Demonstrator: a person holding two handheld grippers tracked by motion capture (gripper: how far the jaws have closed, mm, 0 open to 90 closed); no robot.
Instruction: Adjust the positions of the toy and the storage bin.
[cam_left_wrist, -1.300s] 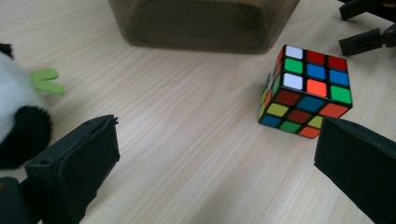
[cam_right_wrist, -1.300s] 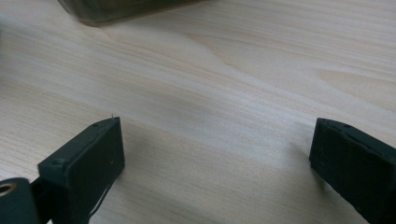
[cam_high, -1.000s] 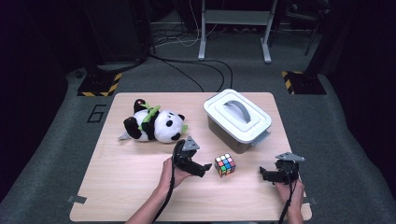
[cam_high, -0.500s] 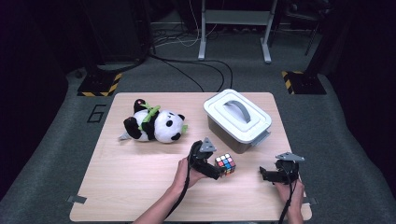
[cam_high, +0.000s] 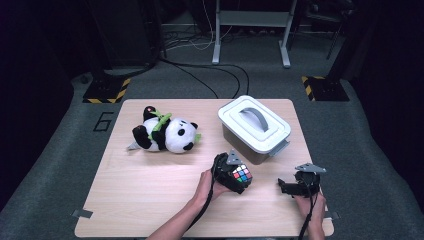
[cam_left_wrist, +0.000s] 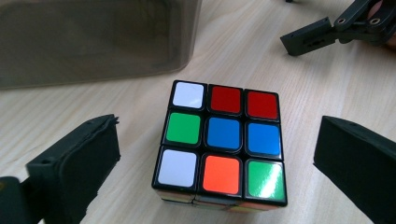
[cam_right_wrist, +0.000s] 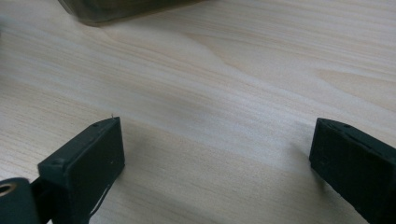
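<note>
left tool: jaws wide, puzzle cube between them, untouched | right tool: jaws wide, holding nothing, over bare worktop | floor mark: "6"

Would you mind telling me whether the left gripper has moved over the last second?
Yes. The left gripper has moved right across the table, toward the lidded storage box, and its open jaws now straddle the Rubik's cube.

Grey carpet floor, cables, perhaps a metal stand behind.
</note>
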